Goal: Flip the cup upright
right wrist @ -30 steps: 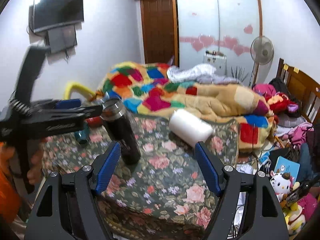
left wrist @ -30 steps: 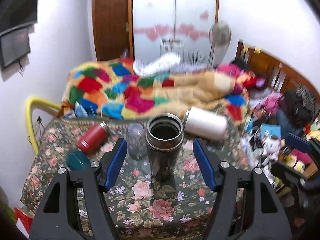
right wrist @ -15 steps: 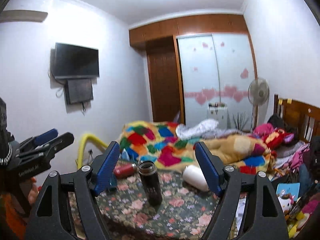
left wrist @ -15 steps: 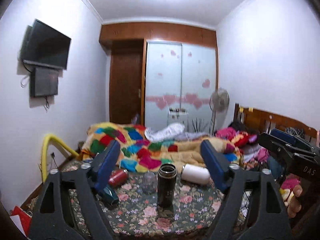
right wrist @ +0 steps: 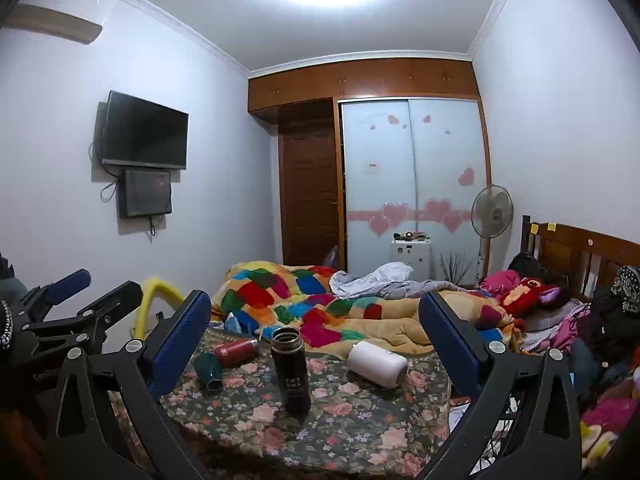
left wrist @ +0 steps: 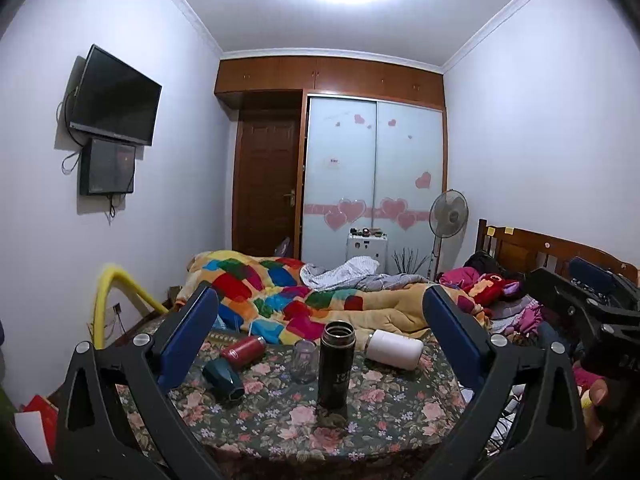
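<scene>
left gripper (left wrist: pixel 320 332): we see the jaws spread wide, holding nothing, pulled well back from the table; a second ago we had them close around the black cup.
teal cup (left wrist: pixel 223 377): lying on its side, near left on the floral table (left wrist: pixel 400 412).
red bottle (left wrist: pixel 242 352): on its side, just behind the teal cup.
clear glass (left wrist: pixel 304 361): standing, just left of the black cup; in the right wrist view we can't make it out.
black cup (left wrist: pixel 336 364): task item, centre of table, standing upright, mouth open to the ceiling, nothing touching it.
white cup (left wrist: pixel 395 349): still lying on its side, right of the black cup and farther back.
right gripper (right wrist: pixel 316 336): jaws wide, nothing between them, well apart from the table too.
change: both grippers have backed off and risen since a second ago; the black cup stayed put.
meaning: we judge this flip done and released; the cup looks stable. If more cups count, the white, teal and red ones still lie down.
</scene>
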A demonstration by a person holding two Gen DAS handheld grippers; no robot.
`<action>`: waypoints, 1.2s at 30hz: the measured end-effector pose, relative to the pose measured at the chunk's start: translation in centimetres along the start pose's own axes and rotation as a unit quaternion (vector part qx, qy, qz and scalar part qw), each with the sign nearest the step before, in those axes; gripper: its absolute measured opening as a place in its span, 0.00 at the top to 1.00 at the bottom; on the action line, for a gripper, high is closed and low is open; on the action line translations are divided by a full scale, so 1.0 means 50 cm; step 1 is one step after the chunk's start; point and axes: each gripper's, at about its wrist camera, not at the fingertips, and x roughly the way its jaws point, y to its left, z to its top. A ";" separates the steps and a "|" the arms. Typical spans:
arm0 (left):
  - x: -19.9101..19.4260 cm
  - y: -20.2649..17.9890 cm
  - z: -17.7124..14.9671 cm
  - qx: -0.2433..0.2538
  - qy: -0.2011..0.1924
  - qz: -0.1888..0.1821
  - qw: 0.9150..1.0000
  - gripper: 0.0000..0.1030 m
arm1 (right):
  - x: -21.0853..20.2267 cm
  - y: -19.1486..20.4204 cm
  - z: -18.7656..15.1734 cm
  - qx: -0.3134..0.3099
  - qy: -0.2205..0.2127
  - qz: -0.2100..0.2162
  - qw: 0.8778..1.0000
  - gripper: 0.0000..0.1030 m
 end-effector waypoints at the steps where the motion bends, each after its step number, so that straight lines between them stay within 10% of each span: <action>1: 0.000 -0.001 -0.002 -0.001 0.001 0.002 1.000 0.00 | -0.005 0.000 -0.002 0.000 0.001 0.001 1.000 0.00; 36: 0.012 -0.012 -0.014 0.006 0.013 0.008 1.000 0.00 | -0.002 -0.017 -0.011 0.009 0.023 0.000 1.000 0.00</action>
